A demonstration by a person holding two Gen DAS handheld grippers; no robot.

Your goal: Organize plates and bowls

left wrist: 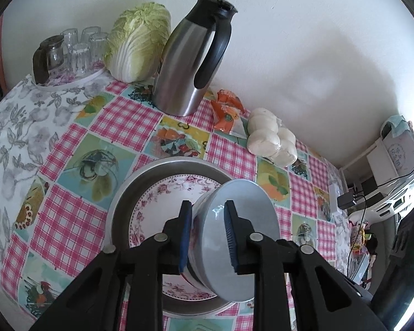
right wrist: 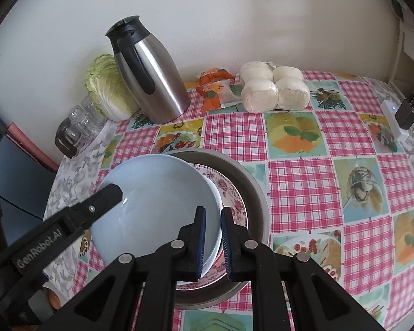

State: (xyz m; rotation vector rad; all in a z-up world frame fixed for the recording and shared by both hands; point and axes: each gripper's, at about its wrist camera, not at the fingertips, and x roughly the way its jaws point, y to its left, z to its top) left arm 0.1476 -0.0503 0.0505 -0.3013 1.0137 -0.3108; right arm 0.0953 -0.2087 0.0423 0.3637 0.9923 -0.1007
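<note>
A pale blue bowl [left wrist: 251,220] [right wrist: 157,193] is tilted on its edge over a pink-flowered plate [left wrist: 162,198] [right wrist: 231,193], which lies in a grey metal basin [left wrist: 124,201] [right wrist: 251,187]. My right gripper [right wrist: 213,209] is shut on the bowl's near rim, one pad inside and one outside. My left gripper [left wrist: 207,204] straddles the opposite rim with its pads set wider than the thin wall, so it stands open. One left finger [right wrist: 107,193] shows inside the bowl in the right wrist view.
Along the wall stand a steel thermos jug [left wrist: 190,63] [right wrist: 149,77], a cabbage [left wrist: 138,41], a tray of upturned glasses [left wrist: 71,49], an orange snack packet [left wrist: 226,110] and a bag of white buns [left wrist: 273,140] [right wrist: 273,88]. A white power strip [right wrist: 394,121] lies at the table's right edge.
</note>
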